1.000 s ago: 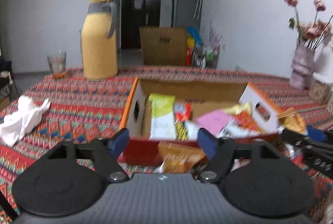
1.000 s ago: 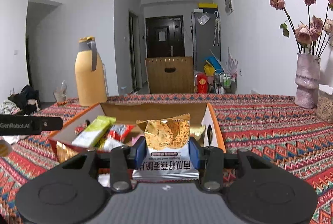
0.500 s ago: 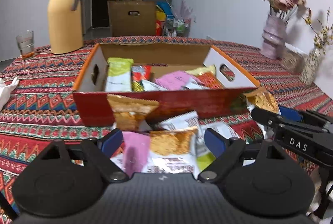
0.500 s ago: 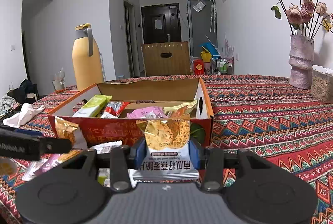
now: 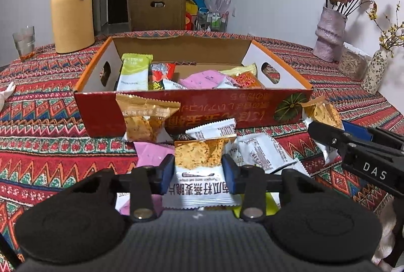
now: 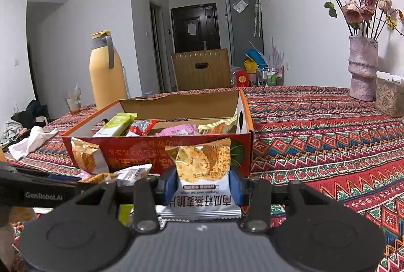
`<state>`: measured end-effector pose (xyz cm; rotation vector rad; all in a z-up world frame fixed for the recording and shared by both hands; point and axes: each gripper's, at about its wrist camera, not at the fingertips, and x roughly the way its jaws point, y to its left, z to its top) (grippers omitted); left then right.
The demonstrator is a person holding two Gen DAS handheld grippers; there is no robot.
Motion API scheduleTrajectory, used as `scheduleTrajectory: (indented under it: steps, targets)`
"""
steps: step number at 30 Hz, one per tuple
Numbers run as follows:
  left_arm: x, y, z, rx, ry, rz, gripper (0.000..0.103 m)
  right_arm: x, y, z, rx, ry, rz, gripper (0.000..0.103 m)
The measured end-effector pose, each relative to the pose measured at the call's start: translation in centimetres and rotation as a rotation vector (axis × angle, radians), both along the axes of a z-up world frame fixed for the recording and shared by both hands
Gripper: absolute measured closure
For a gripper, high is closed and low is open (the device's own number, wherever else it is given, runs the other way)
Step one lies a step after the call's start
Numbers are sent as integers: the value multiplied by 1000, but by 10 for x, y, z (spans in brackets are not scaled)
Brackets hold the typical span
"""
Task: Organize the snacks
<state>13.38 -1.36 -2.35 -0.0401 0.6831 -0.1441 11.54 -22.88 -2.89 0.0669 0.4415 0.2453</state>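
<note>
A red and orange cardboard box (image 5: 227, 115) holds several snack packets and also shows in the right wrist view (image 6: 141, 155). My left gripper (image 5: 199, 171) is shut on a pumpkin-seed crisp packet (image 5: 199, 158) in the loose pile in front of the box. My right gripper (image 6: 203, 184) is shut on another crisp packet (image 6: 202, 163) and holds it in front of the box's right corner. The right gripper shows at the right of the left wrist view (image 5: 353, 143). More loose packets (image 5: 260, 153) lie by the box; one gold packet (image 5: 146, 120) leans on its front wall.
A yellow thermos (image 5: 72, 4) and a glass (image 5: 24, 43) stand at the back left. A pink vase with dried roses (image 5: 330, 37) and a small patterned vase (image 5: 376, 72) stand at the right. A white cloth (image 6: 32, 140) lies at the left.
My left gripper has dropped from box level to the loose pile and closed on a crisp packet. My right gripper has drawn back from the box with its packet still held.
</note>
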Motion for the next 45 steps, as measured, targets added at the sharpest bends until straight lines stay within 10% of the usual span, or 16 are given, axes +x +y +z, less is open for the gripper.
scheduleTrajectory:
  steps: [18, 38, 41, 43, 45]
  targets:
    - [32, -2, 70, 47, -226, 86, 62, 46, 19, 37, -22, -104, 14, 60]
    - [104, 29, 39, -4, -196, 213, 59, 115, 44, 14, -16, -42, 25, 58]
    - [100, 33, 42, -14, -210, 237, 39, 112, 44, 12, -25, -44, 17, 55]
    - [96, 34, 44, -11, -226, 273, 6, 111, 43, 13, -21, -47, 9, 39]
    - [91, 35, 47, -5, -253, 291, 3, 109, 42, 13, -18, -54, 0, 10]
